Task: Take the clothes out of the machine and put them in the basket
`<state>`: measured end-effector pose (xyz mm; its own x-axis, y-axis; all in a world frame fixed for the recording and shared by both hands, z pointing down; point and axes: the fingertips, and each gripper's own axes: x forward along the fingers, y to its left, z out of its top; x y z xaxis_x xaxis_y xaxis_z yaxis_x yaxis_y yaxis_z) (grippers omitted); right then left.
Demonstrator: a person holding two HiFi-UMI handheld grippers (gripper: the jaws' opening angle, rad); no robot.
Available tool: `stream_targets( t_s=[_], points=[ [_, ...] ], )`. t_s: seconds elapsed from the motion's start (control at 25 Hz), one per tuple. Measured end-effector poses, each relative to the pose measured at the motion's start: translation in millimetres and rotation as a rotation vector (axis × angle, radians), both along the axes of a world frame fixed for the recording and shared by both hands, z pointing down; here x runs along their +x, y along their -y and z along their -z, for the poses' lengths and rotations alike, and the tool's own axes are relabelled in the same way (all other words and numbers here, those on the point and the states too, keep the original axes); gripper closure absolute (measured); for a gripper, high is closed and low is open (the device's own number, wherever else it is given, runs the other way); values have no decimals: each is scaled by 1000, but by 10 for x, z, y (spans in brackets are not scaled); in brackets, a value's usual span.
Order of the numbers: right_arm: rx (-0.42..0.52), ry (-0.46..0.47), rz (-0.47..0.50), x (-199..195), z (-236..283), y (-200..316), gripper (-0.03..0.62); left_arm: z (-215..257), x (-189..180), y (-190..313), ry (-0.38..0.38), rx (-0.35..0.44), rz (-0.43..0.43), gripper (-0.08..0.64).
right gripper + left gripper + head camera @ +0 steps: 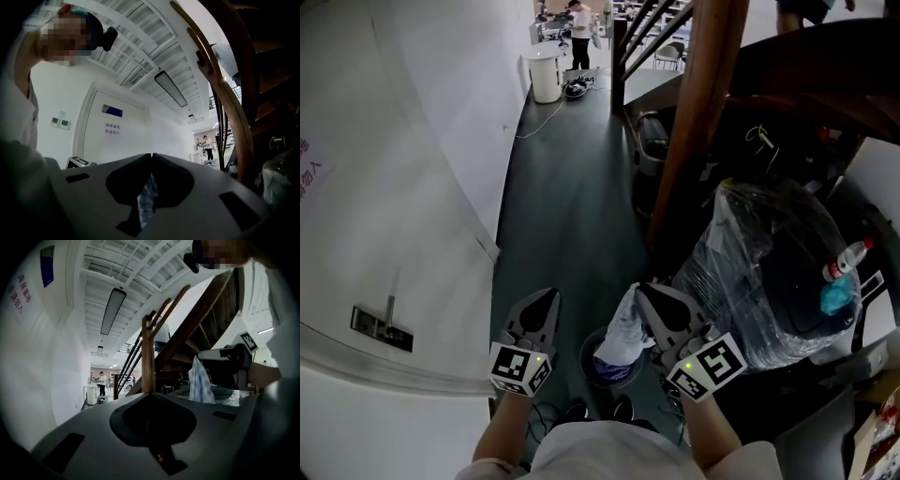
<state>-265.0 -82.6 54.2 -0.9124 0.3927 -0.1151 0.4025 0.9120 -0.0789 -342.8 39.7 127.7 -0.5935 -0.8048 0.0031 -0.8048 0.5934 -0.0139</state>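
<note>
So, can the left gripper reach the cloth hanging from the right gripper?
Probably yes: the left gripper sits beside the cloth held by the right gripper, nothing between them. Its jaws are shut, so they'd need opening first.

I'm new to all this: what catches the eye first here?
The right claw pinches a pale cloth that hangs over a small round basket, low in the head view. To its right bulks a big bundle wrapped in clear plastic, and a brown wooden post slants up the middle.

Office hall: wooden staircase point(694, 122), strip lights point(112, 310)
</note>
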Motion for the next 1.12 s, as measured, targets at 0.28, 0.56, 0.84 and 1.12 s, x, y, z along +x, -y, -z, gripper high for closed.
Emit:
stream_targets(
  t_s=[0.28, 0.56, 0.84, 1.12],
  points=[
    [-40, -71, 42, -29, -404, 149, 575, -275, 134, 114, -40, -26, 42, 538],
    [-27, -162, 17, -155, -892, 186, 575, -709, 105, 97, -112, -39, 62, 538],
    [-20, -281, -3, -207, -1482, 119, 575, -1264, 75, 58, -200, -75, 50, 538],
    [-72, -385, -26, -206, -2085, 5, 575, -1874, 70, 6, -291, -112, 20, 538]
  ],
)
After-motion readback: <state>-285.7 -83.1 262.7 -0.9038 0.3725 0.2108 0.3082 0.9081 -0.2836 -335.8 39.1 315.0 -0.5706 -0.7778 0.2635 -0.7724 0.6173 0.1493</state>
